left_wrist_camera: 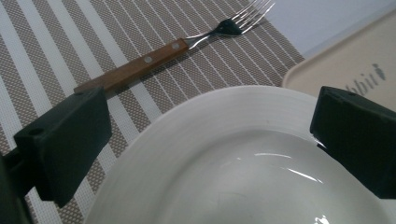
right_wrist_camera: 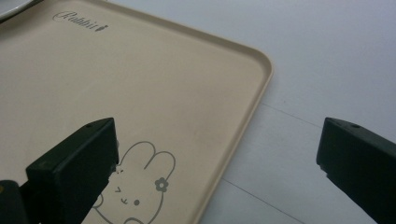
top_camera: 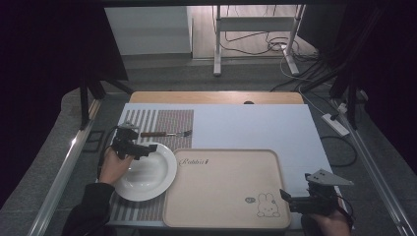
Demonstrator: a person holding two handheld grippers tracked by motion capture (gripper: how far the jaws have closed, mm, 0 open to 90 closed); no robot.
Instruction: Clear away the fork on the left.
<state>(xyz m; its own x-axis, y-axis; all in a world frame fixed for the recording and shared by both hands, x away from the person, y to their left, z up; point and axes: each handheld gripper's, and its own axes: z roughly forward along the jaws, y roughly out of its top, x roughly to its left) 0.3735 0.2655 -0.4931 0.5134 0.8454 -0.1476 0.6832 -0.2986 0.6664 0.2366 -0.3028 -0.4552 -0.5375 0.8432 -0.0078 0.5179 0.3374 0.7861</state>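
White plate (top_camera: 147, 173): glazed, rigid, slippery, breakable; best gripped at its rim. Left hand-held gripper (top_camera: 132, 147) gapes over it; right hand-held gripper (top_camera: 307, 200) likewise gapes, empty.

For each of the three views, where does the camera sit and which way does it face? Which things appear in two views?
High view: above the person's side, facing forward and down on the table; forearms, left hand-held gripper, right hand-held gripper.
Left gripper view: on that gripper, looking over the plate toward the fork; two open jaws.
Right gripper view: on that gripper, over the tray corner; two open jaws.
Shared: both gripper views show tray and plate.
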